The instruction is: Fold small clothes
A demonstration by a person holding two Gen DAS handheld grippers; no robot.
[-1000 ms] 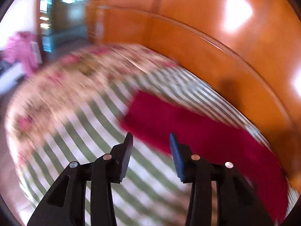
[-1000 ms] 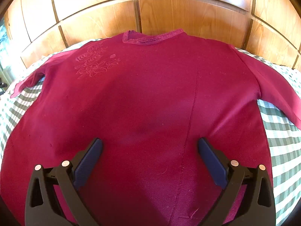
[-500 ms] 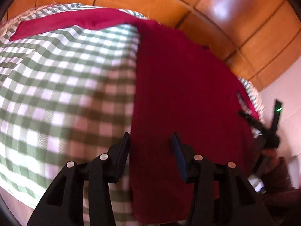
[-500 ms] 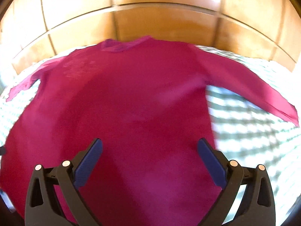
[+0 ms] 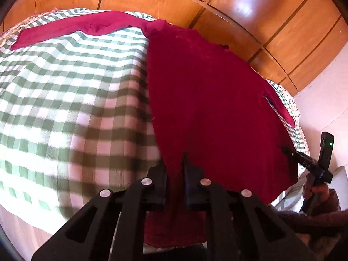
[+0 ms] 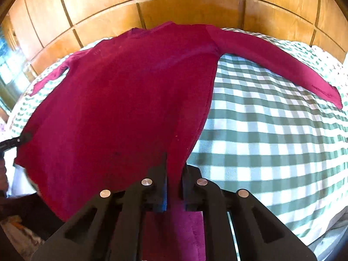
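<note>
Red long-sleeved top (image 5: 213, 108) lies flat on the checked bed (image 5: 65, 108), its long axis running straight ahead of both grippers. Left gripper (image 5: 175, 169) and right gripper (image 6: 174, 174) each pinch a hem corner, fingers nearly closed on cloth; neither is nearer the collar.

Both wrist views look low across the sweater (image 5: 213, 108) toward the wooden headboard (image 6: 191, 6).

Shirt (image 6: 121, 100) spread flat on bedspread (image 6: 271, 134), collar toward wall panels (image 6: 191, 6) behind, sleeves out to both sides, left gripper (image 5: 174, 163) and right gripper (image 6: 174, 169) at opposite hem corners.
</note>
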